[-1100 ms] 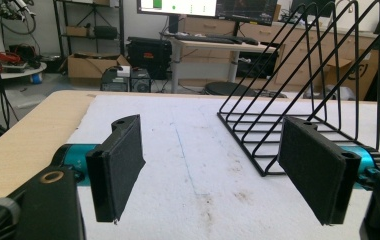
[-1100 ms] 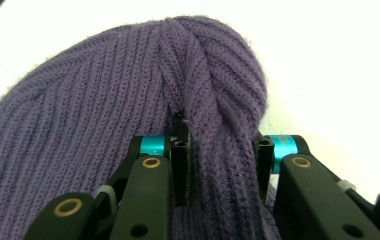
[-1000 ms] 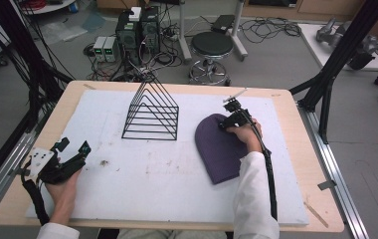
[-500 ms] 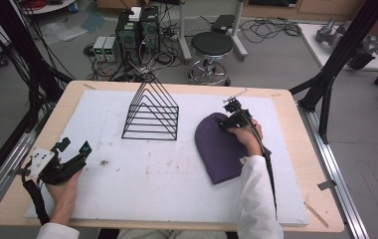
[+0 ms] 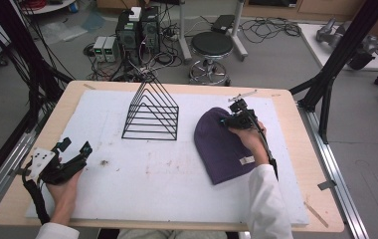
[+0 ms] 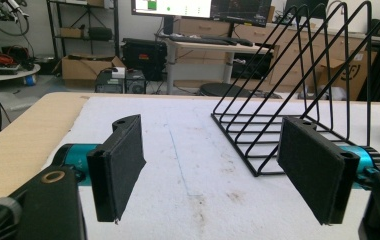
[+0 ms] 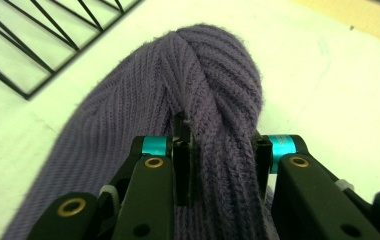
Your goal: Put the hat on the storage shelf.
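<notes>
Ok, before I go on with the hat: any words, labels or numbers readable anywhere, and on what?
None can be read.
Small pale tag on the purple beanie: too small to read.
Monitor behind the table, left gripper view: its text is blurred.
Cardboard box there: a dark mark, not legible.

black wire rack [image 5: 151, 112] upright on white foam mat [image 5: 127, 189], wooden table [image 5: 13, 199] beneath, round stool [image 5: 212, 45] and computer boxes [image 5: 137, 27] on floor beyond

Overhead view plus two tool-mounted close-ups
</notes>
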